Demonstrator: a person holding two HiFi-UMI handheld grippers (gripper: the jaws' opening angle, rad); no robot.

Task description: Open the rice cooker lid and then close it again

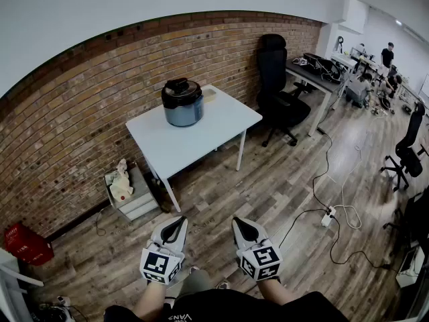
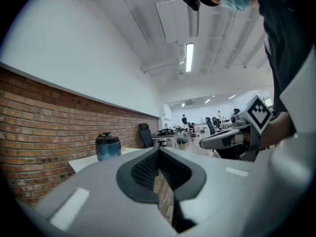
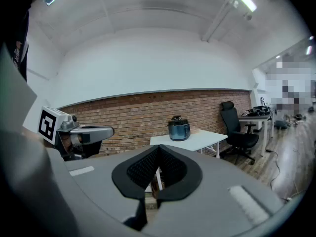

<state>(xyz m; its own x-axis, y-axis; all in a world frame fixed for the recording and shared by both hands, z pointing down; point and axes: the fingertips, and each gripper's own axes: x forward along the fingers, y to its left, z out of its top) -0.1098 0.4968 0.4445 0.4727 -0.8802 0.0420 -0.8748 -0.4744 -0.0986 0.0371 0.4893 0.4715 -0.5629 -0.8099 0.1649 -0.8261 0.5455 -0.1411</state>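
Observation:
A blue rice cooker point(image 1: 182, 102) with a black lid, shut, stands on a white table point(image 1: 201, 136) by the brick wall, far ahead of me. It also shows small in the left gripper view as the rice cooker point(image 2: 107, 146) and in the right gripper view as the rice cooker point(image 3: 178, 128). My left gripper point(image 1: 175, 225) and right gripper point(image 1: 242, 225) are held side by side low in the head view, well short of the table. Both are shut with nothing between their jaws.
A black office chair point(image 1: 276, 89) stands right of the table, beside a desk point(image 1: 315, 78). A low drawer unit point(image 1: 131, 194) sits by the table's left leg. A cable and power strip point(image 1: 328, 215) lie on the wooden floor. People work at the far right.

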